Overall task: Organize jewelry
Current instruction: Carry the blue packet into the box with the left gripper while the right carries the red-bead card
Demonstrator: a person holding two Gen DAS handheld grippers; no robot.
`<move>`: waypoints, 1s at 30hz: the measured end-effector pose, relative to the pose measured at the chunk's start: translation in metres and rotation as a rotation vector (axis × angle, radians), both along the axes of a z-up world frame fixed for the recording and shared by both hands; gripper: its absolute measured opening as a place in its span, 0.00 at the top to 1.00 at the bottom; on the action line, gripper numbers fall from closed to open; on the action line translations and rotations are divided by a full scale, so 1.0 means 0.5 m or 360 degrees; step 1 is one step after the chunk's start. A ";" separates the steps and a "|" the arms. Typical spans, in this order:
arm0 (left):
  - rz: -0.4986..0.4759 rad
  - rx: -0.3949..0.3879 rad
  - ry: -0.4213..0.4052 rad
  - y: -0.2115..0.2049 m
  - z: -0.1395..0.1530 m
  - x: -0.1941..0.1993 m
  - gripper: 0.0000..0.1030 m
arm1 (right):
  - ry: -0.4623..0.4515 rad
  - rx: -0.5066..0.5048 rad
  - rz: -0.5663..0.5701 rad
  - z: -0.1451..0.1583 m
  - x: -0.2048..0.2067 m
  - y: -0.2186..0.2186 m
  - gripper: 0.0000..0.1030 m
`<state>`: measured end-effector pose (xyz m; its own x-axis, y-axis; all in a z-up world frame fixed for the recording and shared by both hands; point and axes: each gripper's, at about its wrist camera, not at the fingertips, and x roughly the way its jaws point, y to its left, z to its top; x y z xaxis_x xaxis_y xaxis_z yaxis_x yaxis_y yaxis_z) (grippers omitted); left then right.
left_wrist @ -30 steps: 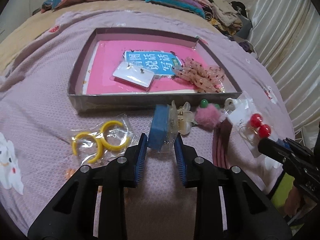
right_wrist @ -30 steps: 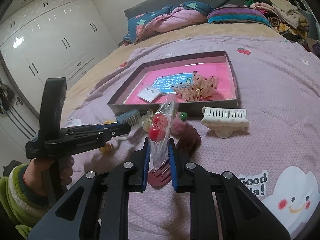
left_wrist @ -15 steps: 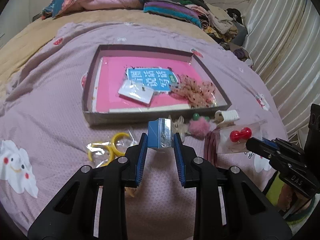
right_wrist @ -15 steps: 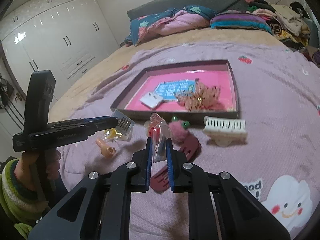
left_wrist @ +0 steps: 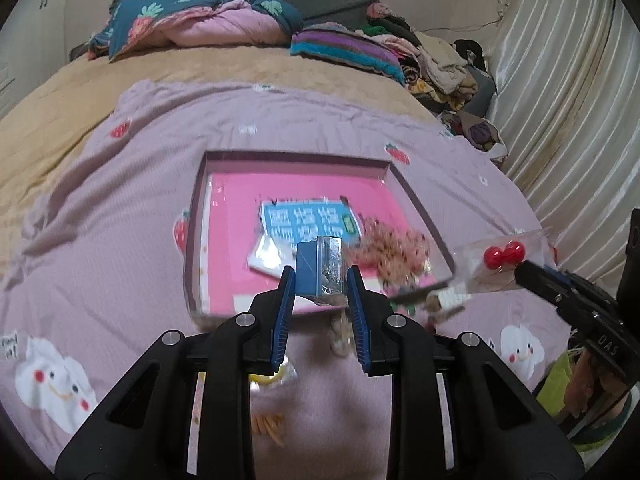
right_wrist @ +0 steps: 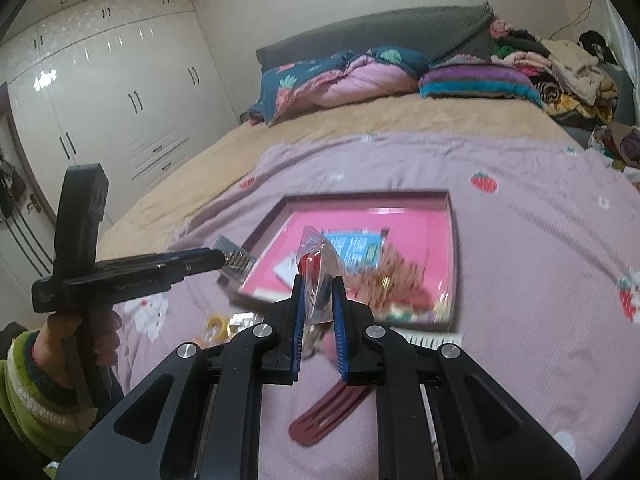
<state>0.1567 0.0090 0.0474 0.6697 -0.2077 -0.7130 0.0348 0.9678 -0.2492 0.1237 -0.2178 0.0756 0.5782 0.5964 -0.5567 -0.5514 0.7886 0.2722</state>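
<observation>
L hand-held gripper [left_wrist: 320, 280]: fingers pressed onto a small clear box w/ blue side [left_wrist: 319, 266], held in the air over the near edge of the tray; box sits upright betw. the blue pads.
R hand-held gripper [right_wrist: 316, 300]: pinching a clear plastic bag w/ red bead earrings [right_wrist: 314, 264], bag standing up out of the pads, also in the air near the tray's front edge.
Tray [left_wrist: 416, 204]: shallow box, pink bottom, lying on the purple bed cover [left_wrist: 120, 200]; inside are a blue printed card [left_wrist: 308, 220], a white packet [left_wrist: 268, 258] and a dotted mesh hair piece [left_wrist: 396, 252].
Loose on bed, near side: dark red hair clip [right_wrist: 332, 408], white comb clip [right_wrist: 430, 338], yellow hoops in a bag [right_wrist: 218, 324]; other bits blurred, can't name them.
Box handling (judged): light, stiff, smooth walls, so prob. slippery; grip across the two flat sides, low on the body as now; too much squeeze could crack it or pop it out.
Bag handling (judged): v. light, floppy, slick film; beads hang loose inside and will swing. Hold by the film just below the beads, not on the beads.
Risk (judged): bag sliding thru the pads; box tipping when set down on the soft bed.
Next (judged): both items go into the tray's pink area, clear of the mesh piece.
</observation>
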 end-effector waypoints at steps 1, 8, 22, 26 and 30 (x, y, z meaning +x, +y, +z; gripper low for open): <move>0.0000 -0.0003 -0.0001 0.001 0.001 0.008 0.82 | -0.0012 0.0004 -0.0008 0.007 0.009 -0.002 0.88; 0.0013 -0.0012 0.0008 -0.004 0.006 0.060 0.82 | -0.0054 0.0029 -0.0033 0.034 0.065 -0.012 0.88; -0.0031 0.0029 0.0107 -0.065 -0.031 0.160 0.82 | -0.0080 -0.0042 -0.0068 0.019 0.175 -0.010 0.88; -0.0047 0.0009 0.0172 -0.078 -0.062 0.184 0.82 | -0.0065 -0.0079 -0.0069 -0.007 0.202 -0.007 0.88; -0.0055 0.0000 0.0213 -0.091 -0.090 0.198 0.82 | -0.0071 -0.0130 -0.0068 -0.034 0.219 -0.004 0.88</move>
